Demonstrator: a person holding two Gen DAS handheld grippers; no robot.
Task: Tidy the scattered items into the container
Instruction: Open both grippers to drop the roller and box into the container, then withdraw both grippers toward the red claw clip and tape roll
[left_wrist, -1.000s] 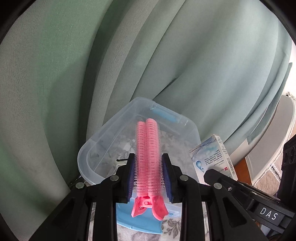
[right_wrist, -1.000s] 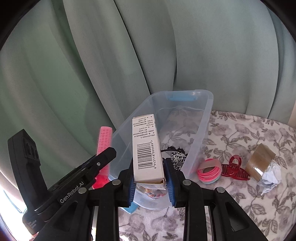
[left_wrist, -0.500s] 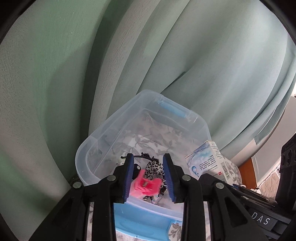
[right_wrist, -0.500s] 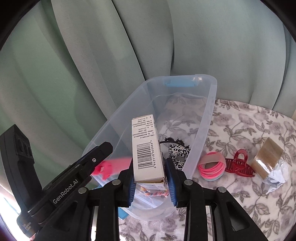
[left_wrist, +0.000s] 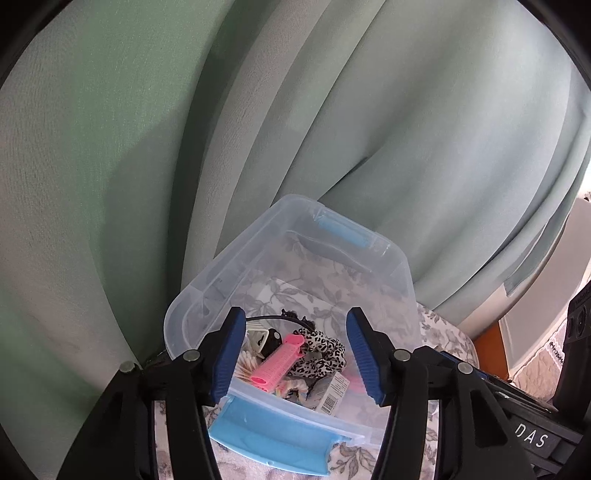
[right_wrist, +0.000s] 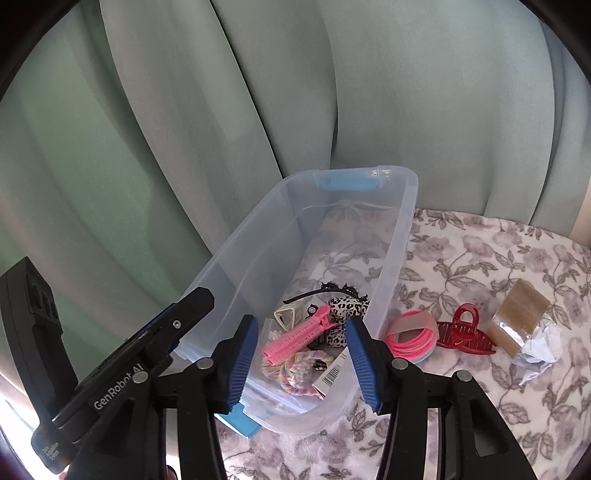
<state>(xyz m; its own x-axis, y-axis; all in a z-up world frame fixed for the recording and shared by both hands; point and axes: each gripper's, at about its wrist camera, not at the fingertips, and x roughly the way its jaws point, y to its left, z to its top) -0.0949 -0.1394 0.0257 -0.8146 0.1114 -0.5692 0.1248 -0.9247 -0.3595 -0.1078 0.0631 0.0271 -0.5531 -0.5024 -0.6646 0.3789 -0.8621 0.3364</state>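
The white box (right_wrist: 330, 374) in the clear container (right_wrist: 399, 236) shows only a barcoded corner; the rest lies behind the right gripper's (right_wrist: 301, 363) blue pad. Its print is too small to read. The dark headband (right_wrist: 314, 292) disappears under the leopard-print scrunchie (right_wrist: 347, 308), so its full shape cannot be told. Small cream and black pieces near the pink roller clip (right_wrist: 295, 334) are too jumbled to name (perhaps clips). In the left wrist view, the container's near blue handle (left_wrist: 273, 439) is partly covered by the left gripper's (left_wrist: 295, 356) fingers.
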